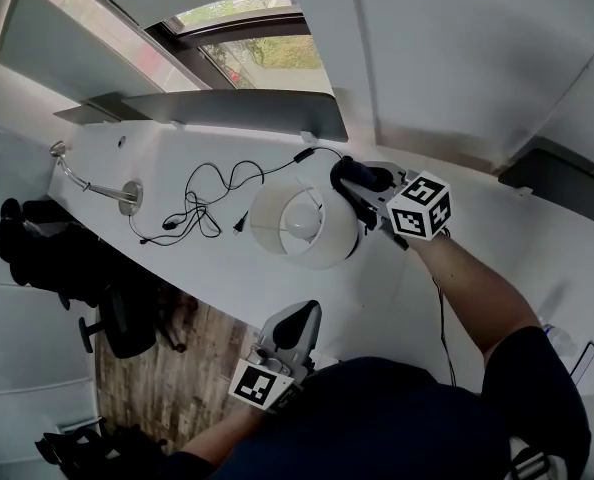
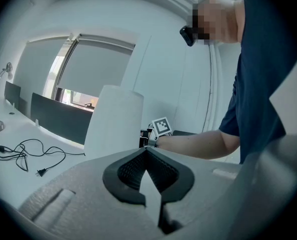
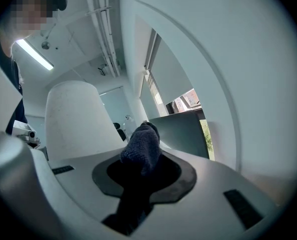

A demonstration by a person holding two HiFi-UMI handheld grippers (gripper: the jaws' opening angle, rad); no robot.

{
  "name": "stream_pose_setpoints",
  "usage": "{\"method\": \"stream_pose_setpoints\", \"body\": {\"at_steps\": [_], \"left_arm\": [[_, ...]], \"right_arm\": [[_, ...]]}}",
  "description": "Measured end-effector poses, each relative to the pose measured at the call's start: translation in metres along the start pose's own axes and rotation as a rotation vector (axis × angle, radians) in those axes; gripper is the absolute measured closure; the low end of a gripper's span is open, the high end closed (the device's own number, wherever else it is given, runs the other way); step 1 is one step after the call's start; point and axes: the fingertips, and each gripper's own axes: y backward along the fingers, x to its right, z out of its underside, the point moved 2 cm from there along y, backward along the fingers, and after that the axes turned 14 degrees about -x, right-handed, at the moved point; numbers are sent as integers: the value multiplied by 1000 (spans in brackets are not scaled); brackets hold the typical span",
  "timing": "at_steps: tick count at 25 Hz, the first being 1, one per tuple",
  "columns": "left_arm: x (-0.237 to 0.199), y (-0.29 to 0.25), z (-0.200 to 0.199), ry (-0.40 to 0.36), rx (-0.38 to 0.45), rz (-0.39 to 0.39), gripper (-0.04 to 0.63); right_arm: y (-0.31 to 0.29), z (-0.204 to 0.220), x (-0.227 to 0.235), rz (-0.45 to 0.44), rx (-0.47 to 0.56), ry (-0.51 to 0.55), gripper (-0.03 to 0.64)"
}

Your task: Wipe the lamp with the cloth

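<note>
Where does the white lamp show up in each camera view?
Head view: lamp at centre, seen from above, cloth beside it.
Left gripper view: lamp left of centre, above the jaws.
Right gripper view: lamp at left, behind the cloth.
Shared landmark: dark panel below the window.

The lamp point(image 1: 302, 226) stands upright on the white desk point(image 1: 212, 260). Its shade is plain white and tapers slightly toward the top; from above its open top shows a pale bulb inside. The cloth point(image 3: 142, 145) is dark blue and knitted-looking, bunched into a rounded wad and pinched between the jaws of the right gripper point(image 3: 141, 158). It sits just beside the far right side of the shade's rim, and whether it touches the shade cannot be told.
</note>
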Motion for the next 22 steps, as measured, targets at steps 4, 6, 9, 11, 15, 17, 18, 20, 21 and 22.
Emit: {"method": "stream_pose_setpoints", "body": {"at_steps": [4,6,9,11,15,17,18,20,21,22], "left_arm": [[-4,2,5,16,4,-7,589],[-7,5,6,27,9,-15,589],[-11,11,6,36,23,-24,589],[-12,14,5,39,37,-29,589],[-13,20,5,45,60,-31,589],[-12,23,3,40,72,-27,589],[-11,24,3,37,79,-24,590],[-10,28,0,32,93,-18,589],[-9,30,-2,31,101,-15,589],[-9,33,-4,29,109,-12,589]], "right_arm": [[-12,2,3,-26,-33,12,528],[-14,-7,-3,-50,-35,34,528],[-15,-22,-11,-73,-36,67,528],[-14,-33,-18,-86,-36,87,528],[-10,-55,-33,-118,-24,118,528],[-6,-66,-42,-131,-16,130,528],[-4,-72,-46,-135,-12,138,528],[1,-84,-54,-140,-5,154,528],[4,-91,-58,-142,0,158,528],[7,-97,-63,-144,5,162,528]]}}
